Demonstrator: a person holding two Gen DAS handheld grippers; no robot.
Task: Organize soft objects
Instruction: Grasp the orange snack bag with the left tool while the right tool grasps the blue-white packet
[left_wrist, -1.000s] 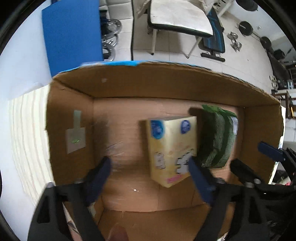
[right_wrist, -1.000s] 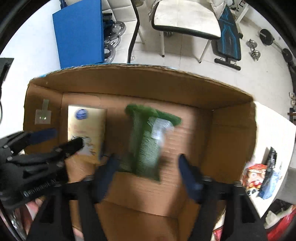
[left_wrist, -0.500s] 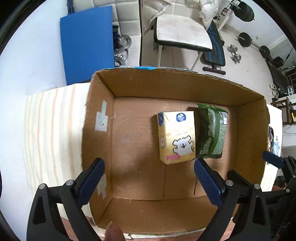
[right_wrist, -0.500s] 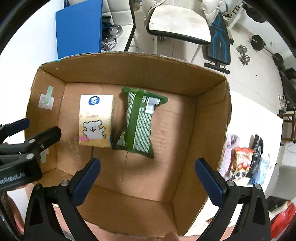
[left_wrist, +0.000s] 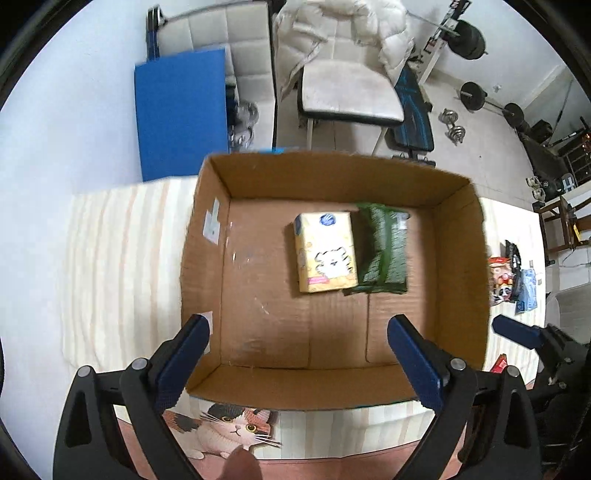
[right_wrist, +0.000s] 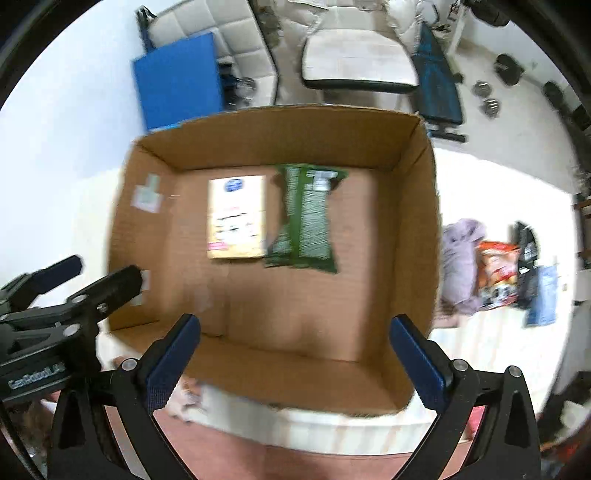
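Note:
An open cardboard box (left_wrist: 461, 258) (right_wrist: 413, 221) stands on a striped cloth. Inside lie a yellow tissue pack with a bear print (left_wrist: 327, 251) (right_wrist: 236, 218) and a green packet (left_wrist: 384, 254) (right_wrist: 306, 218), side by side and touching. My left gripper (left_wrist: 299, 343) is open and empty, high above the box's near edge. My right gripper (right_wrist: 295, 339) is open and empty, also above the near edge. Each gripper shows at the side of the other's view.
To the right of the box lie a lilac cloth (right_wrist: 460, 258), an orange snack bag (right_wrist: 496, 266) (left_wrist: 500, 277) and dark and blue packets (right_wrist: 532, 273). A cat picture (left_wrist: 229, 432) lies before the box. A blue board (left_wrist: 181, 110) and a chair (left_wrist: 347, 92) stand behind.
Both grippers have risen up and back out of the box, leaving the tissue pack and green packet lying on the box floor. Both stay open.

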